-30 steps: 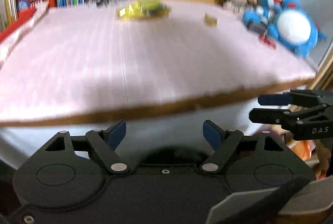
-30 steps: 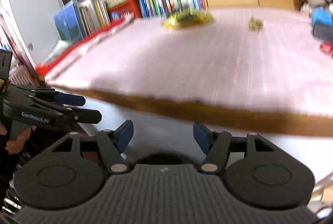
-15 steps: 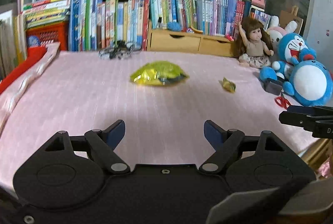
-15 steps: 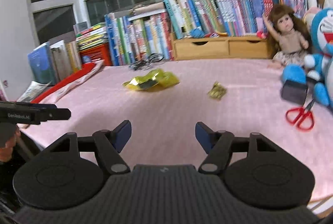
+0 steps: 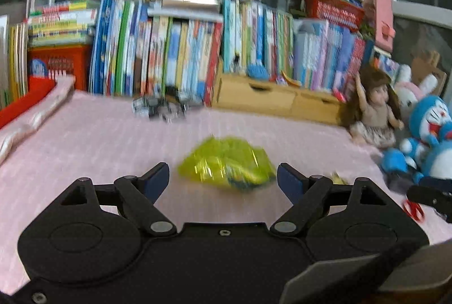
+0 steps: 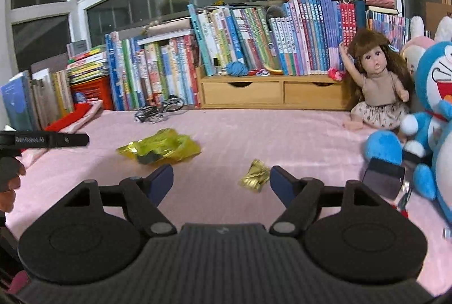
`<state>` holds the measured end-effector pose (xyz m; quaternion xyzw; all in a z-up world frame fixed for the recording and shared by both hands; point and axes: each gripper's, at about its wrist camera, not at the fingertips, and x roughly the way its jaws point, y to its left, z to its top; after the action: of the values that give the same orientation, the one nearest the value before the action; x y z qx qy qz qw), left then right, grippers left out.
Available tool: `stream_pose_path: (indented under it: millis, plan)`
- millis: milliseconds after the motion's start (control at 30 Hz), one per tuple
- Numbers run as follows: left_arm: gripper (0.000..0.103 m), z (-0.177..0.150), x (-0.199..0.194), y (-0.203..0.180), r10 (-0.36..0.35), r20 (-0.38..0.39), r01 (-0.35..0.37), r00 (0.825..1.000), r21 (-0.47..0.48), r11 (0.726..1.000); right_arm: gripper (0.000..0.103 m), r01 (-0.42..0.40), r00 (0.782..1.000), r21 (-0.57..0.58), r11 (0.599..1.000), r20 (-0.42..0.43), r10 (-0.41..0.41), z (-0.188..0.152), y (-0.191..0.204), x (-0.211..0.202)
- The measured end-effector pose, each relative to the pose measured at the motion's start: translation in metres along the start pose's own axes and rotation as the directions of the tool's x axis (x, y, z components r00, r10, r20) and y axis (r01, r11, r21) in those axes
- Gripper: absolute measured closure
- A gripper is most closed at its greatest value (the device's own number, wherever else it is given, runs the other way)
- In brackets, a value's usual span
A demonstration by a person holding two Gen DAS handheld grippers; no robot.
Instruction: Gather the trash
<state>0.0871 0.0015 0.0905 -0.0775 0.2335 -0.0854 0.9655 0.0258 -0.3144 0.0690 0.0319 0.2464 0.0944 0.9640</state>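
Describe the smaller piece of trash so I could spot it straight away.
Start at the pink tabletop in front of the books. To the right of the big yellow bag, nearer the blue plush toy, lies a gold wrapper. It is far smaller, crumpled and metallic.

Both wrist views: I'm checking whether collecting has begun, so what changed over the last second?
Both grippers came up from below the table edge and forward over the pink table. The left gripper now faces the yellow bag, the right gripper the small gold wrapper. The right jaws have just been opening, nothing between them. Nothing was taken hold of; both pieces lie where they were.
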Motion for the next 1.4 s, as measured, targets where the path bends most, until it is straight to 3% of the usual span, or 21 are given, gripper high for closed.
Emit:
stream_pose_path:
  millis: [133, 333, 433, 533, 700, 867, 967, 1100, 1267, 1367, 1400]
  plan:
    - [0.018, 0.005, 0.033, 0.003, -0.076, 0.063, 0.075, 0.995, 0.018, 0.997, 0.018, 0.012, 0.999, 0.037, 0.999, -0.031, -0.011, -0.002, -0.014, 0.031]
    - [0.018, 0.001, 0.083, -0.006, -0.015, -0.017, 0.015, 1.000, 0.012, 1.000, 0.017, 0.044, 0.995, 0.026, 0.999, -0.091, -0.042, -0.012, -0.017, 0.073]
    - [0.017, -0.009, 0.095, -0.014, -0.019, 0.006, 0.019, 1.000, 0.057, 0.998, 0.017, 0.053, 0.992, 0.015, 0.998, -0.113, -0.051, -0.016, -0.016, 0.092]
    - [0.016, -0.017, 0.103, -0.024, 0.023, 0.038, -0.027, 0.999, 0.100, 0.995, 0.017, 0.077, 0.989, 0.018, 0.997, -0.126, -0.074, -0.016, -0.016, 0.111]
    - [0.016, -0.025, 0.122, -0.034, 0.070, 0.027, -0.073, 0.997, 0.102, 0.992, 0.017, 0.114, 0.983, 0.019, 0.993, -0.144, -0.110, -0.016, -0.019, 0.136]
    - [0.016, -0.031, 0.141, -0.037, 0.066, -0.027, -0.062, 0.997, 0.114, 0.991, 0.017, 0.118, 0.979, 0.019, 0.993, -0.171, -0.113, -0.019, -0.020, 0.150]
    - [0.016, -0.033, 0.150, -0.034, 0.066, -0.059, -0.062, 0.996, 0.066, 0.996, 0.018, 0.106, 0.977, 0.030, 0.994, -0.191, -0.098, -0.021, -0.020, 0.155]
    - [0.019, -0.035, 0.156, -0.032, 0.055, -0.075, -0.051, 0.996, 0.048, 0.998, 0.031, 0.096, 0.974, 0.012, 0.995, -0.207, -0.091, -0.025, -0.017, 0.158]
    - [0.039, -0.038, 0.157, -0.041, 0.084, -0.080, -0.074, 0.993, 0.121, 0.990, 0.053, 0.096, 0.975, -0.001, 0.995, -0.199, -0.094, -0.026, -0.012, 0.157]
    - [0.045, -0.039, 0.154, -0.045, 0.098, -0.071, -0.088, 0.993, 0.134, 0.987, 0.068, 0.097, 0.977, 0.014, 0.995, -0.191, -0.093, -0.026, -0.013, 0.155]
    - [0.047, -0.039, 0.153, -0.045, 0.098, -0.070, -0.088, 0.993, 0.132, 0.987, 0.068, 0.093, 0.979, 0.022, 0.995, -0.185, -0.087, -0.026, -0.014, 0.154]
